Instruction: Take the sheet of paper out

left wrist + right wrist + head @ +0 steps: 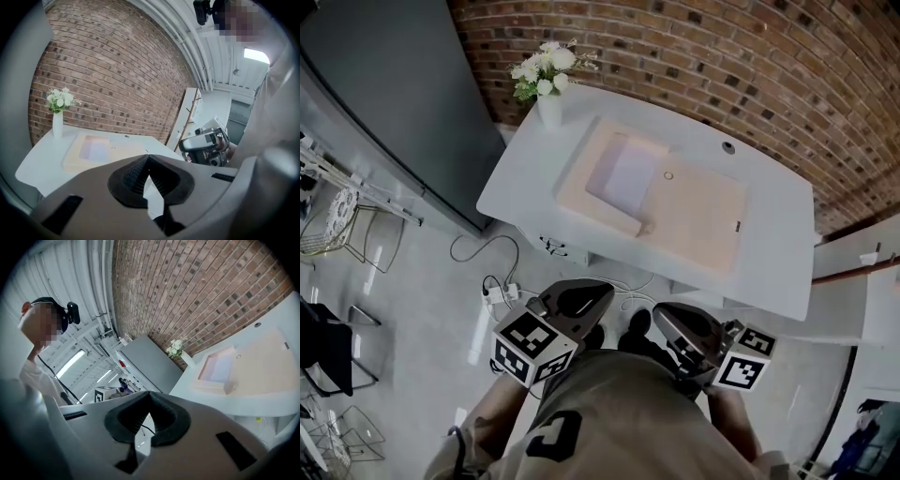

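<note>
Left claw (148, 157) tips together, empty; beyond, white table (37, 164) with flower vase (57, 125), beige tray (74, 161), pale sheet (96, 150) inside.

Loft-style studio, brick wall (722, 56), white table (773, 258)

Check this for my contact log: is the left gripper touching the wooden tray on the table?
Apart. The head view shows the left gripper at the person's chest, short of the table; the wooden tray lies farther in on its top.

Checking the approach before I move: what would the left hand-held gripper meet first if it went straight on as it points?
Probably the near edge of the white table, beside the wooden tray; nothing shows in between, though depth is unclear.
</note>
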`<state>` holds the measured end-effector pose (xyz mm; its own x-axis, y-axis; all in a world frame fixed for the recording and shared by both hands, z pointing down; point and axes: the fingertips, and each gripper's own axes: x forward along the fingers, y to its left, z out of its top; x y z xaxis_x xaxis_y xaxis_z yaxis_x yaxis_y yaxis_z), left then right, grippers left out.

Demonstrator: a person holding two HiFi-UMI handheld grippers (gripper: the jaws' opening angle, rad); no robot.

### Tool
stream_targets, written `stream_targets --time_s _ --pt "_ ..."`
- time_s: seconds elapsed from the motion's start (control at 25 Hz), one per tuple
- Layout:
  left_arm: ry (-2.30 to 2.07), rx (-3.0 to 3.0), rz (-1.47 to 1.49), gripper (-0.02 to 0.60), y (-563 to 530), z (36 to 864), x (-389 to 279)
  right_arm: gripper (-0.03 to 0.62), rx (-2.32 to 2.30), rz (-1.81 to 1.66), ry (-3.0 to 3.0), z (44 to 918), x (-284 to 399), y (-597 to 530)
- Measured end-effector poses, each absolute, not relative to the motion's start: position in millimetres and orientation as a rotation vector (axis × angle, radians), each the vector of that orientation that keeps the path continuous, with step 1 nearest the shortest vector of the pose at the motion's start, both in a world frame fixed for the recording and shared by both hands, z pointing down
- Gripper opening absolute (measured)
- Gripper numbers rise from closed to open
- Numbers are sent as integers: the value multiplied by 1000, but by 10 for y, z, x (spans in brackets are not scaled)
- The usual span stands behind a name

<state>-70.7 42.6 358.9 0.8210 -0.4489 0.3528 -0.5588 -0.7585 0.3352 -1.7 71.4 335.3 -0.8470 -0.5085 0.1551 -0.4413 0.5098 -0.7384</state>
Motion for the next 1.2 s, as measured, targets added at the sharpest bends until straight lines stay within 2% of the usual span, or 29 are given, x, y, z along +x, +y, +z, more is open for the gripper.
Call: stream_targets --time_s 1.2 --pt "-1023 2523 445 14 -398 3390 412 25 -534 -1342 2587 3321 1289 -246"
